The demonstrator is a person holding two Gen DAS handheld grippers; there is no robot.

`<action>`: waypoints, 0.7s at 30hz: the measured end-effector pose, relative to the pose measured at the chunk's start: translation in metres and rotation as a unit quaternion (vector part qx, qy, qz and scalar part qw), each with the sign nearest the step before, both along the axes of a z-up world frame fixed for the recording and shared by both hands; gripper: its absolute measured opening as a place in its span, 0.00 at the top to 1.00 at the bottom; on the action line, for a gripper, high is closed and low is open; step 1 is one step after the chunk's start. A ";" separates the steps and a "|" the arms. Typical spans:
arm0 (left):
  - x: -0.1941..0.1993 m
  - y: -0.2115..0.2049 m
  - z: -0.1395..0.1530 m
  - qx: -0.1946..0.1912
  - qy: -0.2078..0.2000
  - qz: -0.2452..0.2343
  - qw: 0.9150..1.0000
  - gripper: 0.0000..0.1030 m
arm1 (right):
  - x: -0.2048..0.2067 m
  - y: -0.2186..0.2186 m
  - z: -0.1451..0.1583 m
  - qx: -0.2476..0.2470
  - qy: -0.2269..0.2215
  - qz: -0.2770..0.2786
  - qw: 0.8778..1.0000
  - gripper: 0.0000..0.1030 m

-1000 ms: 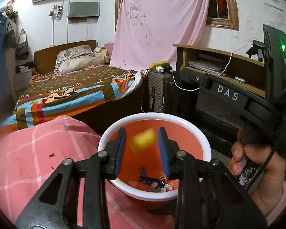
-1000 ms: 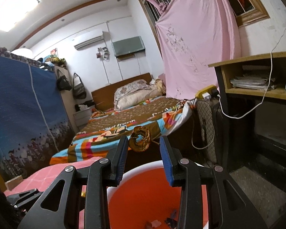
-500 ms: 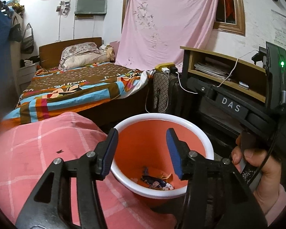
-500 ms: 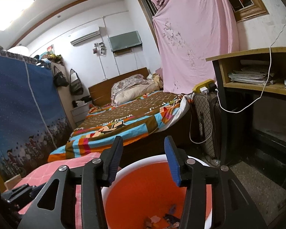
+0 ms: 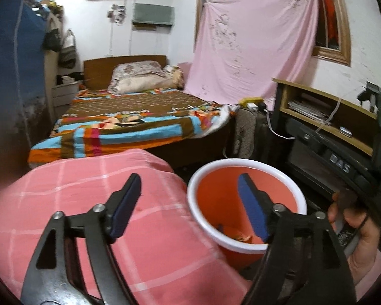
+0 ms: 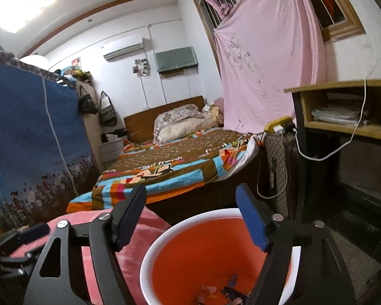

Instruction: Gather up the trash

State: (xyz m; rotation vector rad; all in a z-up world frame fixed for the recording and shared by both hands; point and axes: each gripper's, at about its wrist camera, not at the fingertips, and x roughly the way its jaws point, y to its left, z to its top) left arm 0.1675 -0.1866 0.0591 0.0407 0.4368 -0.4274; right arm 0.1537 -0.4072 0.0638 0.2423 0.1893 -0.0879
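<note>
An orange bin with a white rim [image 5: 243,164] stands beside a table covered in a pink checked cloth [image 5: 63,198]. Scraps of trash [image 6: 216,291] lie at the bin's bottom. My left gripper [image 5: 190,206] is wide open and empty, straddling the cloth edge and the bin's left rim. My right gripper [image 6: 193,216] is wide open and empty above the bin [image 6: 190,254]. The right gripper's body and the hand holding it [image 5: 353,228] show at the right of the left wrist view.
A bed with a striped colourful blanket [image 5: 129,124] lies behind the table. A wooden shelf unit with papers [image 5: 325,109] and a white cable stands on the right. A blue fabric wardrobe [image 6: 30,139] stands on the left. A pink sheet [image 5: 254,43] covers the window.
Both grippers have opened wide. The yellow piece in the left and the gold wrapper in the right are gone from the jaws. The left gripper has shifted left over the cloth.
</note>
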 end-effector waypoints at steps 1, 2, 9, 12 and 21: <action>0.000 0.005 0.001 -0.001 -0.003 0.006 1.000 0.30 | -0.002 0.003 0.001 -0.006 -0.003 -0.001 1.000 0.25; -0.001 0.011 0.001 -0.004 -0.006 0.015 1.000 0.27 | -0.005 0.006 0.002 -0.012 -0.007 -0.003 1.000 0.22; -0.018 0.047 0.009 -0.024 -0.035 0.064 0.997 0.11 | -0.026 0.023 0.006 -0.044 -0.044 -0.026 0.998 0.00; -0.025 0.059 0.011 -0.028 -0.041 0.074 0.996 0.11 | -0.035 0.028 0.008 -0.048 -0.060 -0.030 0.997 0.00; -0.048 0.086 0.012 -0.028 -0.058 0.103 0.993 0.11 | -0.059 0.042 0.008 -0.049 -0.088 -0.037 0.994 0.00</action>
